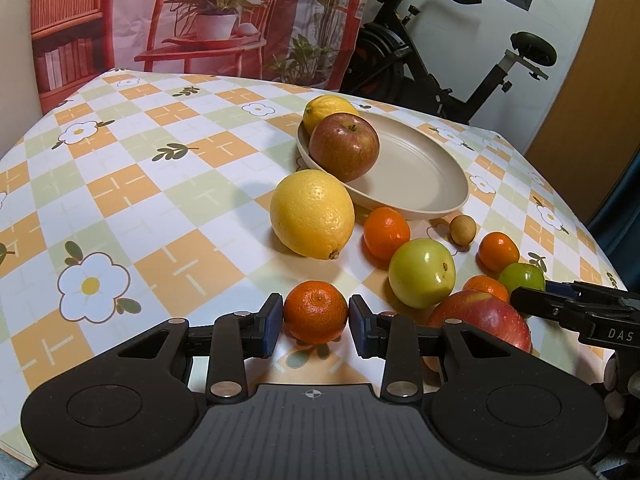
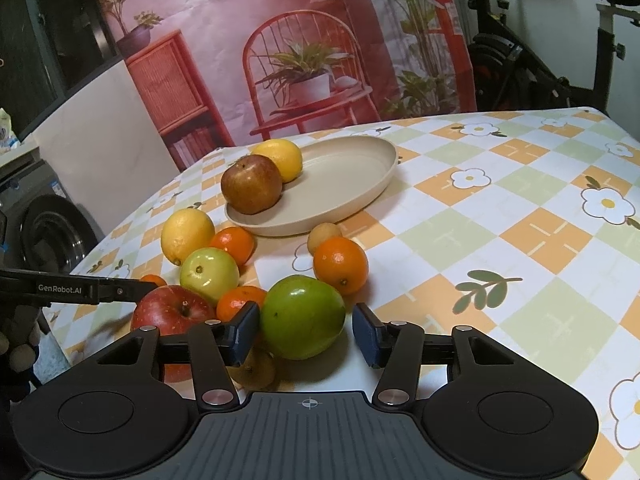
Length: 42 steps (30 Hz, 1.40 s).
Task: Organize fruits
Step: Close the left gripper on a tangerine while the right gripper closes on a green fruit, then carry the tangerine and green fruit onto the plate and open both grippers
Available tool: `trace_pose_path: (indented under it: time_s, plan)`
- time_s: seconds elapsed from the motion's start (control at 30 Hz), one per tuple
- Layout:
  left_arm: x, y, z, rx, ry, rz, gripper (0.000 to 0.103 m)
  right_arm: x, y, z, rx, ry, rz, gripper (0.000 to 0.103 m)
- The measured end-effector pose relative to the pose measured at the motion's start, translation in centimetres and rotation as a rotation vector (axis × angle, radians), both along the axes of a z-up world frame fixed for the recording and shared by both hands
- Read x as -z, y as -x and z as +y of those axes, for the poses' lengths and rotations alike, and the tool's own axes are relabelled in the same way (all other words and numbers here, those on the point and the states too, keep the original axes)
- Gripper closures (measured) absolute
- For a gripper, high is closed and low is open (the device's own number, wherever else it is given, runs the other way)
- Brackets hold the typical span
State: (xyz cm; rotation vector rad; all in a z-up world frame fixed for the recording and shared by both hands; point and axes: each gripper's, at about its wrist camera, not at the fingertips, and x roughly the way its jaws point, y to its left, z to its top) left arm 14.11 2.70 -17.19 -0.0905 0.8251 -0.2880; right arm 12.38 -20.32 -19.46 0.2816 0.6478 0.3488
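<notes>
1. Landmark: beige plate on the checked tablecloth. It holds 1 red-brown apple at its left rim; 1 lemon sits just behind that apple, seemingly on the plate too. Rest of the plate bare.

2. Left of the plate's near rim, on the cloth: a large lemon, close to the rim.

3. Nearer the camera than the plate: left gripper nearly at its narrowest, both blue pads against the sides of a small mandarin. Reads as a grip. Whether the fruit is clear of the cloth, cannot tell.

4. In front of the plate, a loose cluster: another mandarin, a pale green apple, a small brown round fruit, a red apple, more mandarins.

5. Right side of that cluster: right gripper part open around a darker green apple. Left pad touches or nearly touches; right pad stands off with a visible gap. Jaws not yet clamped.

6. Step in hand, by my judgement: picking, both hands at once, fruit destined for the plate. Early; most fruit is still on the cloth.

7. Next move calls for: right jaws to close squarely on the green apple; left to lift the mandarin over the large lemon and set it on the plate's bare half, clear of the apple there.
</notes>
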Motion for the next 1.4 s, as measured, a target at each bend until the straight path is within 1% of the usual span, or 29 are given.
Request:
trace_pose_path:
  time_s: [0.1,0.33,0.67,0.87,1.0,1.23,1.33,1.4]
  plan:
    - [0.0,0.0,0.0,0.0,0.0,0.0,0.065,0.1,0.0,-0.1,0.0,-0.008,0.007,0.059]
    - [-0.1,0.1,0.0,0.006,0.001,-0.008,0.065,0.1,0.0,-0.2,-0.001,-0.006,0.006,0.059]
    - [-0.7,0.5,-0.2,0.015,-0.014,-0.049,0.065,-0.2,0.3,-0.2,0.005,-0.013,-0.011,0.059]
    - [-2.5,0.7,-0.4,0.039,-0.059,-0.12,0.065,-1.3,0.3,-0.6,0.004,-0.029,-0.034,0.059]
    - [-4.2,0.2,-0.7,0.064,-0.051,-0.159,0.065,-2.4,-0.2,-1.0,0.003,-0.032,-0.046,0.059]
    - [-6.9,-2.2,-2.5,0.112,-0.023,-0.218,0.065,-5.1,-2.7,-2.1,0.003,0.003,-0.084,0.059]
    - [-7.1,-3.6,-4.4,0.152,-0.044,-0.243,0.065,-5.6,-4.9,-2.4,0.003,0.022,-0.088,0.059]
    - [-6.6,-4.7,-5.7,0.172,-0.054,-0.228,0.065,-5.6,-6.3,-2.5,0.005,0.034,-0.089,0.059]
